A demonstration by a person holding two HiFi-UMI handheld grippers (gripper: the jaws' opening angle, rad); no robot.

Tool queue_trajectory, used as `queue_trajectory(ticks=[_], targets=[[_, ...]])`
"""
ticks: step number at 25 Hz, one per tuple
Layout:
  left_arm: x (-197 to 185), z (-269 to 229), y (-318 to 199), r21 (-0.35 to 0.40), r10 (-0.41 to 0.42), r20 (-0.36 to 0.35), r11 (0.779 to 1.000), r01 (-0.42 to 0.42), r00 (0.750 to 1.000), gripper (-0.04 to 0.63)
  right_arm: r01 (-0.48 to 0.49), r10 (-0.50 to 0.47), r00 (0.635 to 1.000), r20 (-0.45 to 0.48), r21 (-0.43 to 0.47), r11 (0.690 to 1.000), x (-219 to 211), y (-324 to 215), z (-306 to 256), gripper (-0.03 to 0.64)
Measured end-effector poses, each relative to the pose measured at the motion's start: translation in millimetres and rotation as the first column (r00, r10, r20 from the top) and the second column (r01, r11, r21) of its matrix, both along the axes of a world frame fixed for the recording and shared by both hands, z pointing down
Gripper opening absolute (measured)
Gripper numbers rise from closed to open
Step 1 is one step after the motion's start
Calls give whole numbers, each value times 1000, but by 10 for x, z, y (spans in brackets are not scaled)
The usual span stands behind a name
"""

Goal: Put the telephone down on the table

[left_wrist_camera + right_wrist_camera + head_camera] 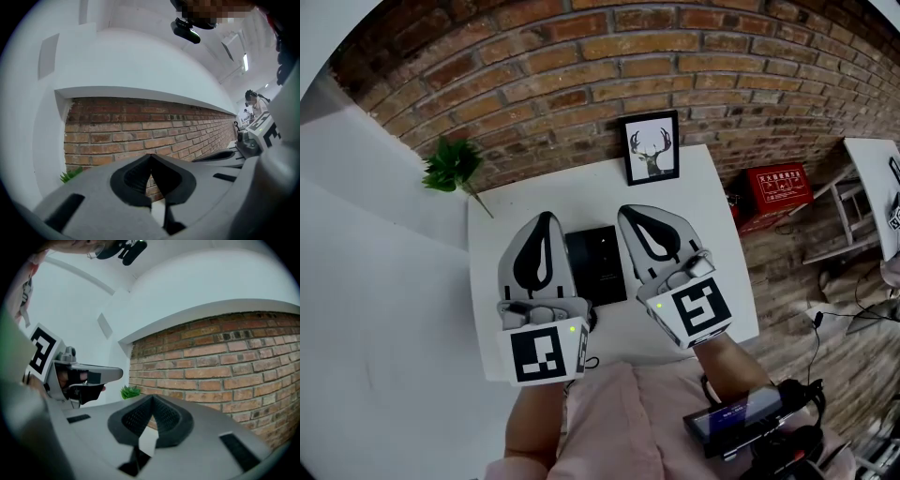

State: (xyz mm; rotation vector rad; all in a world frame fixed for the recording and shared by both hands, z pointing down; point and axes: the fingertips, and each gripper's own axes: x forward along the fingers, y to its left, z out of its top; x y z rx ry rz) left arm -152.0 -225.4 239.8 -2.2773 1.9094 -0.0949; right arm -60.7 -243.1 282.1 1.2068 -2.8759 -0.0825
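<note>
A black, flat telephone (598, 262) lies on the white table (581, 192), between my two grippers. The left gripper (546, 217) hangs over the table just left of it, jaws shut and empty. Just right of the phone, the right gripper (628, 211) is also shut with nothing in it. Both point level toward the brick wall. In the left gripper view the left gripper (151, 157) has its pads pressed together, and the right gripper (152, 398) looks the same in its own view. The grippers' bodies hide the phone's side edges.
A framed deer picture (652, 147) leans on the brick wall at the table's back. A green plant (453, 167) stands at the back left corner. A red box (776, 192) sits on the floor to the right, beside another white table (872, 187).
</note>
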Motion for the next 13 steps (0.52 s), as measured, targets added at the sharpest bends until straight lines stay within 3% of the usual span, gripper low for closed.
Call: queue_trajectory(ticks=[13], targets=[[60, 51, -33, -25, 14, 7, 1000, -14, 1000, 5, -11, 11, 1000, -3, -4, 1000, 27, -29, 11, 5]])
